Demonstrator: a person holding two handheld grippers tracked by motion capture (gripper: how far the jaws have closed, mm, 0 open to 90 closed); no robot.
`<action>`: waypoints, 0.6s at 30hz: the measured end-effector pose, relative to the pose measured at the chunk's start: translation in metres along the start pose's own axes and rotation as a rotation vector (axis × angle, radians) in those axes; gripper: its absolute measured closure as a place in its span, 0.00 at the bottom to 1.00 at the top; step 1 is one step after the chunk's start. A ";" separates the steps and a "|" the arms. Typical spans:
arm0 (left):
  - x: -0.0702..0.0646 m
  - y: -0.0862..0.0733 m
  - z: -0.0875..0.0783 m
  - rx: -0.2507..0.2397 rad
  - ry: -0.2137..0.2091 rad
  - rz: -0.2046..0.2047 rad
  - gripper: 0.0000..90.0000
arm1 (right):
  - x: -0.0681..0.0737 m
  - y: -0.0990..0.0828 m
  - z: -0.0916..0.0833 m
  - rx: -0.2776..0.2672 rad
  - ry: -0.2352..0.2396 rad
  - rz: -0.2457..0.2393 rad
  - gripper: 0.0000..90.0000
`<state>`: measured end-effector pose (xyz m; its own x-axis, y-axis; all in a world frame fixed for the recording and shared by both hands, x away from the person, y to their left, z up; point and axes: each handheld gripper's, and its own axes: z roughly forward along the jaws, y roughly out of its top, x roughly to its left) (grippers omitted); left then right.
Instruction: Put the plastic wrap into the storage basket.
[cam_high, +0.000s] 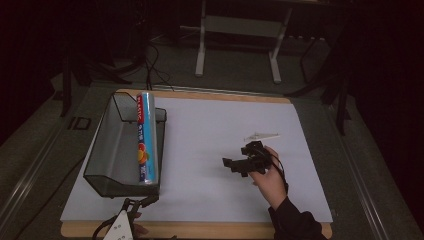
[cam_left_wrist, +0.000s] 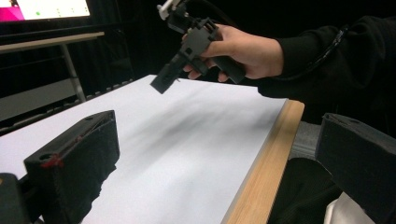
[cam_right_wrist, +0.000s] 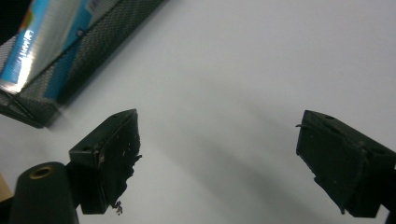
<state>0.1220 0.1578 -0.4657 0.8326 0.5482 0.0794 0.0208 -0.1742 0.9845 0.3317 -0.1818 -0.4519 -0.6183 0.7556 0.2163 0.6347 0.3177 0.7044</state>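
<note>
Two grippers idle-handed | right gripper (cam_high: 239, 161) wide, empty, mid-table | left gripper (cam_high: 134, 206) wide, 6 o'clock edge | roll (cam_high: 145, 137) already in basket (cam_high: 105, 150) at 9 o'clock | nothing obviously left.

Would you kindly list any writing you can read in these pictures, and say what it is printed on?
Long blue and silver foil-wrap box lying in the black wire-mesh basket: white lettering runs along its blue side, too small and blurred to read.
Same box, right gripper view: white characters, out of focus, unreadable.
No legible text anywhere.
</note>
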 end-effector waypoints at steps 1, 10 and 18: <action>0.000 0.000 0.000 0.000 -0.001 0.000 0.01 | -0.002 -0.003 -0.001 0.002 -0.003 0.001 0.15; -0.001 0.000 0.001 0.004 -0.001 0.002 0.01 | -0.016 -0.025 -0.014 0.002 -0.017 0.032 0.15; -0.001 0.000 0.001 0.006 -0.003 0.005 0.01 | -0.023 -0.042 -0.020 0.005 -0.017 0.047 0.15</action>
<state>0.1218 0.1561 -0.4661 0.8342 0.5451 0.0835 0.0205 -0.1819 0.9831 0.3098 -0.2245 -0.4728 -0.5800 0.7793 0.2372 0.6648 0.2846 0.6907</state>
